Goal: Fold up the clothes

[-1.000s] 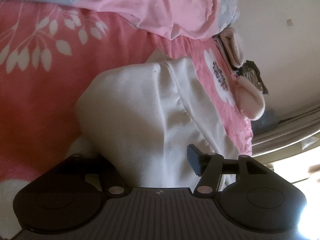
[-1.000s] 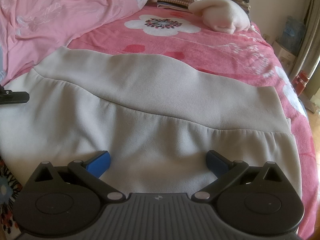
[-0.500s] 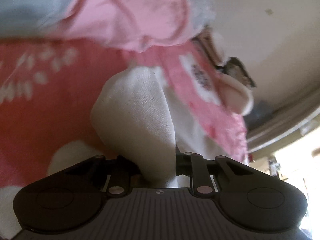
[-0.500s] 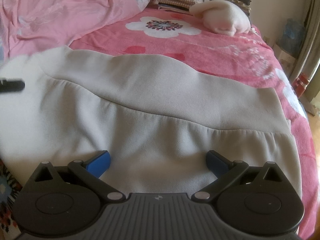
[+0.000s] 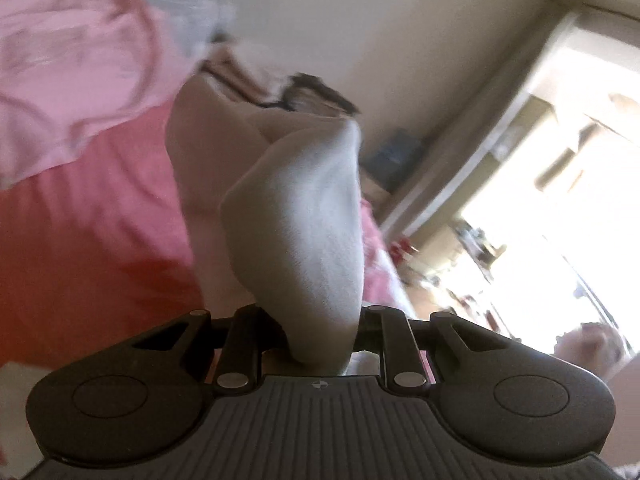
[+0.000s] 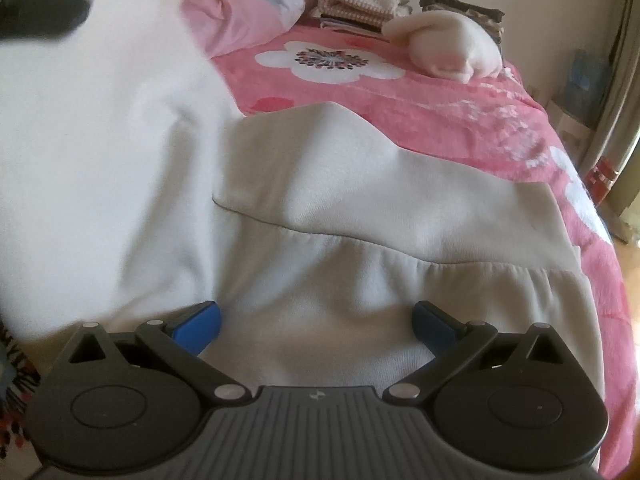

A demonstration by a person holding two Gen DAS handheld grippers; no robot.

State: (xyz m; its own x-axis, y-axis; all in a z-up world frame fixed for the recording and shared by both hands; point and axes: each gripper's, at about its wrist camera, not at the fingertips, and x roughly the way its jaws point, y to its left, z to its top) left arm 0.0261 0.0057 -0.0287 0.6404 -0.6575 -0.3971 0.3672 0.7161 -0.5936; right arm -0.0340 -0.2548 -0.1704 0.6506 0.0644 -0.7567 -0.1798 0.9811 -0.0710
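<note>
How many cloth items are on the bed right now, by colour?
White garment being folded: 1
Cream rolled bundle: 1
Pink-and-grey quilt: 1
Folded stacks by the wall: 2, one checked, one dark
Total: 5

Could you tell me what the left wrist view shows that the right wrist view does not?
Only the left wrist view shows the left gripper shut on a bunched fold of the white garment, plus a bright window beyond the bed. Only the right wrist view shows the right gripper open above the garment's flat part, its seam, and the flower print on the sheet. Both show the white garment, the pink bedsheet, the pink quilt and the folded clothes stacked by the wall.
</note>
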